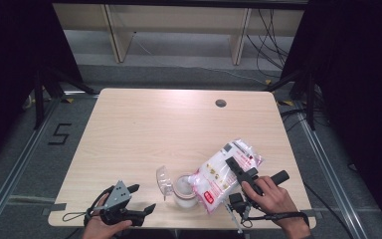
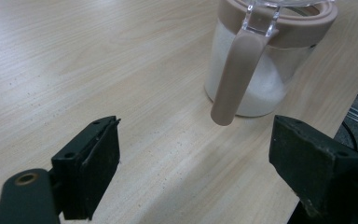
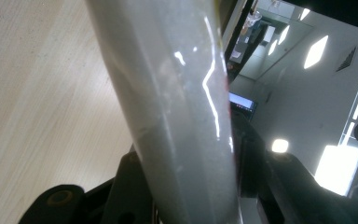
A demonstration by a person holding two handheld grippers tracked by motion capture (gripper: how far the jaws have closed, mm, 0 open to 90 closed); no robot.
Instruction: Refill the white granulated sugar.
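Plastic bag [image 1: 226, 174] of white granules clamped in right gripper [image 1: 238, 169], tilted mouth-down over open jar [image 1: 184, 191] at table's [image 1: 169, 124] near edge, apparently for refilling; left gripper [image 1: 142, 199] parked alongside, jaws spread and empty, facing jar's handle [image 2: 235, 77].

Jar [image 2: 261, 56] top cut off by upper edge; bag [image 3: 177, 107] blurred up close, hiding right gripper [image 3: 191, 186] jaws; bag print [image 1: 219, 177] unreadable.

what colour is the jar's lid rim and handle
Beige-brown on the jar; the left gripper view shows it best.
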